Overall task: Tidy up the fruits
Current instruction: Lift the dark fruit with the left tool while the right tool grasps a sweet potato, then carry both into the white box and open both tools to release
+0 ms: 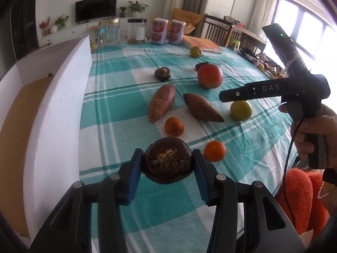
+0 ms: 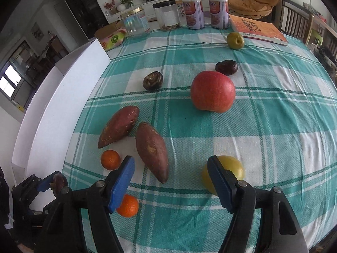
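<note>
My left gripper (image 1: 167, 164) has its jaws closed on a dark round fruit (image 1: 167, 163), held above the surface just beside the white box (image 1: 59, 105). My right gripper (image 2: 170, 181) hangs with jaws wide apart and nothing between them; a yellow-green fruit (image 2: 233, 166) lies behind its right finger.

I judge the sorting barely begun. Still out on the checked cloth (image 2: 263, 126) are a red apple (image 2: 212, 91), two sweet potatoes (image 2: 151, 151), two small oranges (image 2: 110, 159), another dark round fruit (image 2: 152, 80) and a green fruit (image 2: 235, 40) near the book (image 2: 257, 29).

The left view looks into the box, showing a brown floor with almost nothing on it; the right view shows only its outer wall.
</note>
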`<state>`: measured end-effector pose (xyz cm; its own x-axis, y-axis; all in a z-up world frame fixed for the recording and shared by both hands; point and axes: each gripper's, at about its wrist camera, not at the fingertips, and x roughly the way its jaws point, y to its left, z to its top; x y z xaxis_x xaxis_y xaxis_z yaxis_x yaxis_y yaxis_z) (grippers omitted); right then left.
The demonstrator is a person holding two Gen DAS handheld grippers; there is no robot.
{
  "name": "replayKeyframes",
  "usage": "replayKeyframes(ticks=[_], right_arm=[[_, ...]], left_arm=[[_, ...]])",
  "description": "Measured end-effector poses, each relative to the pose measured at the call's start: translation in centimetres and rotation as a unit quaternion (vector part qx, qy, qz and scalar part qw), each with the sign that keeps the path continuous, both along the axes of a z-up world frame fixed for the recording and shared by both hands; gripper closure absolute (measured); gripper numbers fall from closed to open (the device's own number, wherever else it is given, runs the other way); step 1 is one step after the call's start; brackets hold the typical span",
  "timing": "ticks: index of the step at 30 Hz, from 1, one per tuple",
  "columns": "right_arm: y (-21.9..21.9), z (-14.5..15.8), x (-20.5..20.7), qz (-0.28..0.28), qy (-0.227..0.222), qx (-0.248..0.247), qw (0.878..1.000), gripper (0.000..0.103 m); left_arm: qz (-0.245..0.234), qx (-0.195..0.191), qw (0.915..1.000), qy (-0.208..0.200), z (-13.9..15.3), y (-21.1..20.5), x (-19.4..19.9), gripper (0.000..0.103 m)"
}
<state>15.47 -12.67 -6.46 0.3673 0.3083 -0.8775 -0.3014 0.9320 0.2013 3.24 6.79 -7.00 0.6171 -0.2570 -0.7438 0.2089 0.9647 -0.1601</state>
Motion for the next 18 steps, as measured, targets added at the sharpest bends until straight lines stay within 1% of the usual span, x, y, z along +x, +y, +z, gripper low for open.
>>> replayKeyframes(ticks=[2, 4, 6, 7, 8, 9, 10, 11, 12, 13, 14, 16, 18], right_arm=[[1.7, -0.9, 1.0, 0.021, 0.012, -0.01, 1.0, 0.033], [3.4, -2.1, 2.1, 0.044, 0.029, -0.024, 0.998, 0.041], [4.9, -3.6, 2.9, 0.066, 0.051, -0.059, 0.995, 0.043], [5.5, -4.5, 3.2, 0.073, 0.061, -0.079, 0.992, 0.053], [5.8, -5.2, 3.4, 0.081, 0.071, -0.088, 0.99, 0.06], [6.1, -5.0, 3.3, 0.084, 0.058, -0.096, 0.99, 0.062], [6.0, -5.0, 3.3, 0.081, 0.057, -0.099, 0.99, 0.062], [5.6, -4.9, 3.3, 0.07, 0.061, -0.084, 0.992, 0.062], [4.8, -4.5, 3.2, 0.052, 0.062, -0.059, 0.995, 0.062], [4.1, -3.8, 3.1, 0.033, 0.06, -0.032, 0.997, 0.062], [3.4, -2.9, 2.8, 0.016, 0.058, -0.003, 0.998, 0.062], [3.1, -0.5, 1.9, 0.002, 0.053, 0.065, 0.996, 0.062], [4.5, 1.9, 0.7, 0.015, 0.054, 0.137, 0.989, 0.062]], left_arm=[[-0.001, -0.004, 1.0, -0.003, 0.5, 0.1, -0.1, 0.055], [-0.002, -0.008, 1.0, -0.006, 1.0, 0.3, -0.2, 0.054], [-0.002, -0.013, 0.9999, -0.007, 1.5, 0.6, -0.4, 0.055], [-0.001, -0.018, 0.9998, -0.008, 1.9, 0.8, -0.6, 0.055], [-0.002, -0.026, 0.9996, -0.007, 2.4, 1.2, -0.7, 0.055], [-0.004, -0.038, 0.9993, -0.007, 3.0, 1.6, -1.0, 0.055], [-0.006, -0.054, 0.9985, -0.007, 3.8, 2.2, -1.4, 0.055], [-0.008, -0.073, 0.9973, -0.009, 4.7, 2.9, -1.7, 0.055], [-0.009, -0.088, 0.996, -0.014, 5.7, 3.9, -2.1, 0.055], [-0.006, -0.095, 0.9952, -0.022, 6.7, 5.0, -2.5, 0.055], [0.004, -0.093, 0.9951, -0.033, 7.6, 6.2, -2.8, 0.055], [0.041, -0.068, 0.9956, -0.049, 8.7, 8.9, -3.2, 0.054], [0.088, -0.031, 0.9943, -0.051, 8.5, 11.7, -3.2, 0.054]])
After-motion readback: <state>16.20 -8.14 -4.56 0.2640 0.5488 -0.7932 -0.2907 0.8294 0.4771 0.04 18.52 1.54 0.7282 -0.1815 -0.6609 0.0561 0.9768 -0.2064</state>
